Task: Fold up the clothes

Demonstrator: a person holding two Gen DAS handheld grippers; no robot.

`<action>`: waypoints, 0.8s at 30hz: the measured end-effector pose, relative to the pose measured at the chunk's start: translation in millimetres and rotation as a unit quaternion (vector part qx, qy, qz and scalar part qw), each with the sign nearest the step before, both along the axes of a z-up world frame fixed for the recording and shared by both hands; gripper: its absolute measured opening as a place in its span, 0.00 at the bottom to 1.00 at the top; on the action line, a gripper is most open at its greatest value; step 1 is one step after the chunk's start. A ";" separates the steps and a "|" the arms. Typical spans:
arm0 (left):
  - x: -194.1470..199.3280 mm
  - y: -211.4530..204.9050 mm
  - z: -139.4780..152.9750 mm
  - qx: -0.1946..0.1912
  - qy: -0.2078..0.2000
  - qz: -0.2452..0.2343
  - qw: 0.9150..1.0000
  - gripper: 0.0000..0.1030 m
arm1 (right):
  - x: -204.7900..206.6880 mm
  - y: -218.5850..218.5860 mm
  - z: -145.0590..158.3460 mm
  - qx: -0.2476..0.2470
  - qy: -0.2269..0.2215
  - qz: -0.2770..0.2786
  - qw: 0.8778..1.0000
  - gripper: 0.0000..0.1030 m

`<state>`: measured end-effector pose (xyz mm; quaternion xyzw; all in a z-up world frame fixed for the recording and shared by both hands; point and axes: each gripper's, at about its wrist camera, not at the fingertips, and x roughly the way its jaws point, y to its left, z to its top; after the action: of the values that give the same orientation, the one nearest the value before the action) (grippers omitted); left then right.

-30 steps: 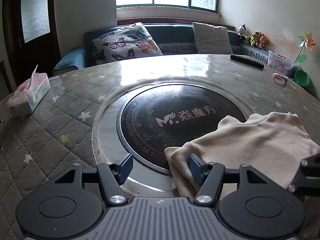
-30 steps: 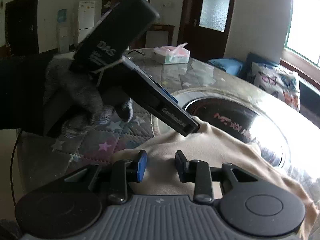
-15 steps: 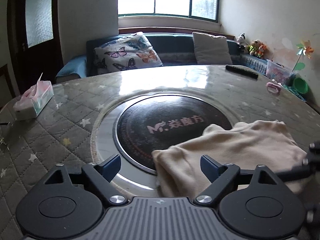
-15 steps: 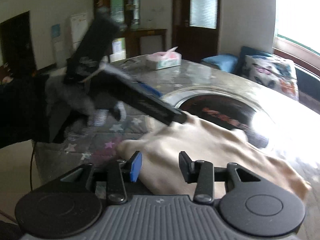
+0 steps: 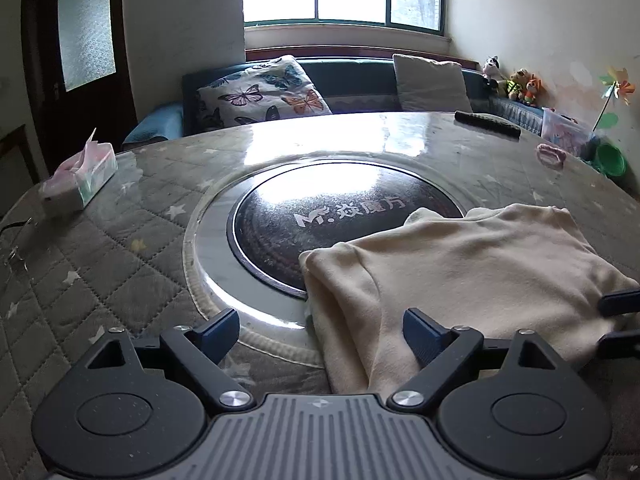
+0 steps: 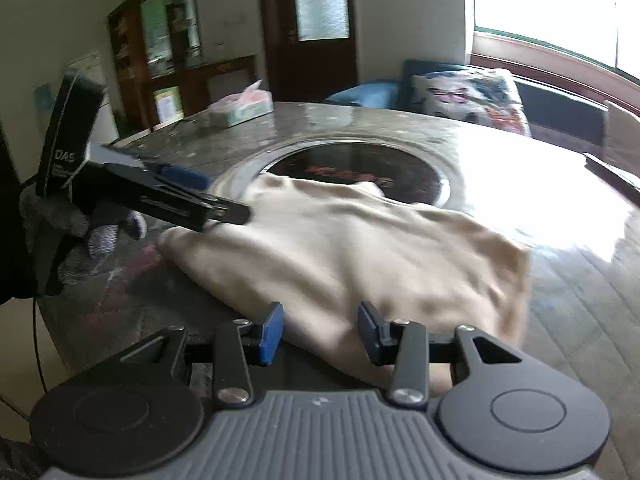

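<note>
The left gripper (image 5: pixel 320 328) stands with its two blue-tipped fingers (image 5: pixel 420 332) spread wide and nothing held between them. The near corner of the cream garment (image 5: pixel 460 264) lies in the gap and runs off past the right-hand finger; whether the pads touch the cloth cannot be told. Beyond the fingertips sits the black round hotplate (image 5: pixel 320 220) sunk in the table (image 5: pixel 120 248), and the garment's far edge laps over its rim. Far out to the left of the fingers is a tissue box (image 5: pixel 80 180); far ahead to the right lies a dark remote control (image 5: pixel 488 123).

The right gripper (image 6: pixel 320 330) is also parted, less widely, with the garment's near edge (image 6: pixel 360 264) lying between and under its fingers and nothing pinched. Ahead and to the left of these fingers, the left gripper's long black body (image 6: pixel 172 196) reaches in over the cloth's far-left corner, carried by a hand in a grey knit glove (image 6: pixel 80 224). This view is blurred, so fine creases do not show.

The garment looks already doubled into a compact, rounded-cornered pad, so the step in hand seems to be a release between folds. The next move probably calls for each gripper to settle on an edge or corner, close on one or both layers together, and lift evenly so the stack folds over without sliding on the slick table cover.
</note>
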<state>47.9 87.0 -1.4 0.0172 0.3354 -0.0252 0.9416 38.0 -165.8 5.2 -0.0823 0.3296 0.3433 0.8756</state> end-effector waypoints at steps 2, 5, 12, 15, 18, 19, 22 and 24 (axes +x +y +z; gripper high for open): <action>-0.5 -0.4 -0.2 -0.001 0.000 0.001 1.000 0.88 | -0.2 -12.9 -1.2 0.003 0.004 -0.022 1.000 0.41; -0.9 -0.5 -0.6 -0.001 0.000 0.002 1.000 0.89 | 0.5 -33.0 -6.3 0.006 0.017 -0.054 0.998 0.41; -0.4 0.1 -0.7 -0.001 0.001 0.005 1.000 0.92 | 1.4 -45.5 11.4 0.033 0.002 -0.068 0.997 0.42; -0.6 1.4 -0.8 -0.004 0.002 0.007 1.000 0.92 | 14.8 -35.9 13.0 0.042 -0.005 -0.065 0.997 0.43; -1.3 2.3 -0.9 -0.004 0.003 0.007 1.000 0.92 | 31.2 -29.5 3.8 0.041 0.007 -0.071 0.997 0.43; -1.4 2.8 -1.2 -0.004 0.003 0.006 1.000 0.93 | 35.1 -30.2 0.1 0.037 0.011 -0.077 0.996 0.43; -0.6 4.3 -2.0 -0.007 0.005 0.007 1.000 0.95 | 40.0 -37.8 -4.8 0.041 0.027 -0.087 0.995 0.39; 0.4 4.3 -1.8 -0.008 0.005 0.007 1.000 0.95 | 41.3 -35.3 2.2 0.037 0.017 -0.088 0.995 0.39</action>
<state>48.3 91.4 -3.3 0.0069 0.3404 -0.0210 0.9400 79.2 -201.1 7.4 -0.0150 0.3378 0.2778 0.8992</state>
